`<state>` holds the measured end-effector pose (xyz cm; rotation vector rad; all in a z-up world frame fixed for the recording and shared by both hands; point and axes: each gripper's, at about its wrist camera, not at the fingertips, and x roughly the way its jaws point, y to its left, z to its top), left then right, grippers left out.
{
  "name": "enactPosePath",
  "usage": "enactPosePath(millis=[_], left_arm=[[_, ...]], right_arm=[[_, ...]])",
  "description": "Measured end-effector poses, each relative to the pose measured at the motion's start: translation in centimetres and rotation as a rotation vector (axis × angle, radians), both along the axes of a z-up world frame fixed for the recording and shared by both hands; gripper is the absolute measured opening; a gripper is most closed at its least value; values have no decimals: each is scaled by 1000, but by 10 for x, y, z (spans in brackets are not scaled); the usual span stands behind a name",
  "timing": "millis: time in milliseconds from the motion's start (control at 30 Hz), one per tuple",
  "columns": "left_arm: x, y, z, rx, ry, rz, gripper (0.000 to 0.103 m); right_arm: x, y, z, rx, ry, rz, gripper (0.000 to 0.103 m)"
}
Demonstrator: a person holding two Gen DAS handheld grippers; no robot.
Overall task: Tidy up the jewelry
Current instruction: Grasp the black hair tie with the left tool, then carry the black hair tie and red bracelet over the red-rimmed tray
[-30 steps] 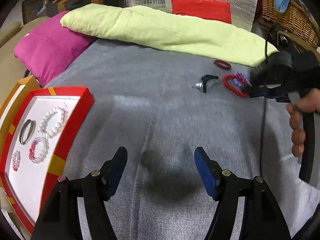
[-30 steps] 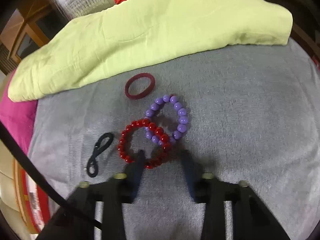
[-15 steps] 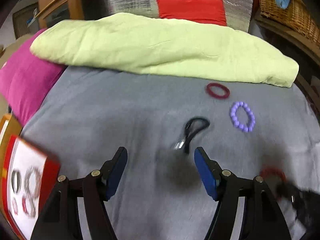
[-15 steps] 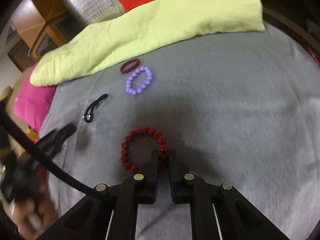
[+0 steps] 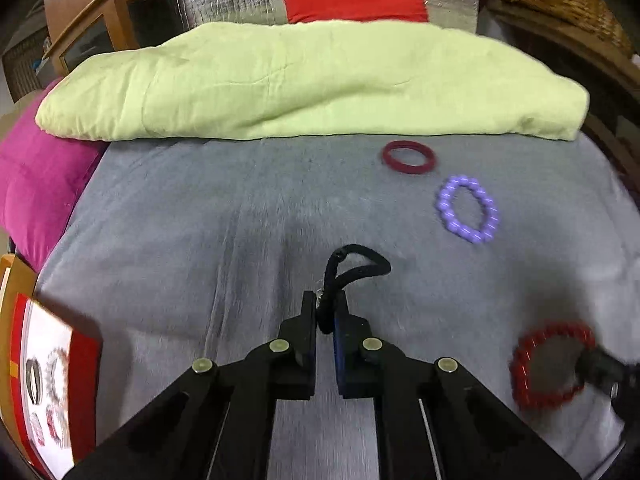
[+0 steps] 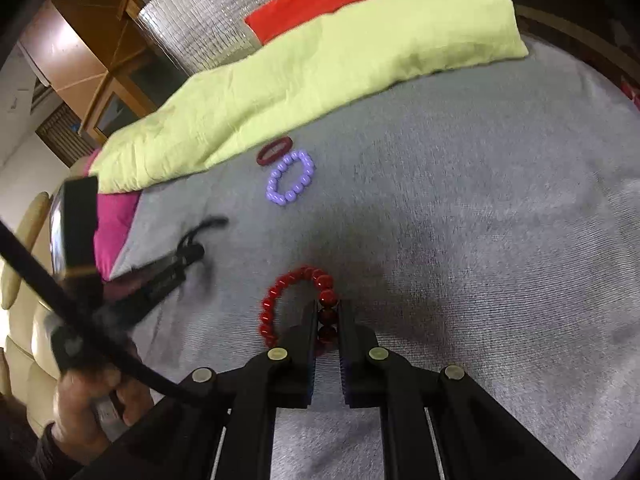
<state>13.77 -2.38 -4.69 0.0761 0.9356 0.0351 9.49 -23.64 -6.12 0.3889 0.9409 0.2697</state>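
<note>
Left gripper (image 5: 325,312): jaws just snapped closed from wide open a second ago, now clenched on the black cord bracelet (image 5: 352,268). Its loop sticks out past the fingertips toward 12 o'clock, resting on the grey blanket (image 5: 192,232). A second ago that cord lay loose, well ahead of open jaws, so this is a fresh pickup.

Right gripper (image 6: 327,320): clamped on the red bead bracelet (image 6: 296,280), beads pinched between the pads, the rest of the ring fanning out to 11 o'clock. Same grip as half a second ago, but the bracelet has been dragged clear of the purple one it overlapped a second back. In the left view it sits at 4 o'clock, low right.

Tray (image 5: 86,364): red-rimmed, white inside, at 8 o'clock in the left view, partly cut off by the frame edge. Several bracelets already in it; blurred, can't count them reliably.

Farther out, still loose on the blanket: purple bead bracelet (image 5: 468,210) at 1 o'clock, dark red bangle (image 5: 409,156) just beyond it, near the edge of the yellow-green quilt (image 5: 304,80).

My read: both hands loaded, two pieces ready to go to the tray, two left after that. The cord is thin and floppy, held near one end, so it may swing or slip in transit.
</note>
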Motion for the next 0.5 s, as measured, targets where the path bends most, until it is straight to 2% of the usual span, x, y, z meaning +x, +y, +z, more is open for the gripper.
enactPosePath(millis=[300,500], left_arm=[[-85,7,26,-92,-41,-38,8],[-133,11,28,-136,-30,-54,8]], right_arm=[[-51,3,36,5,-54,-3,10],[-91,9,55,18,-74,2,10]])
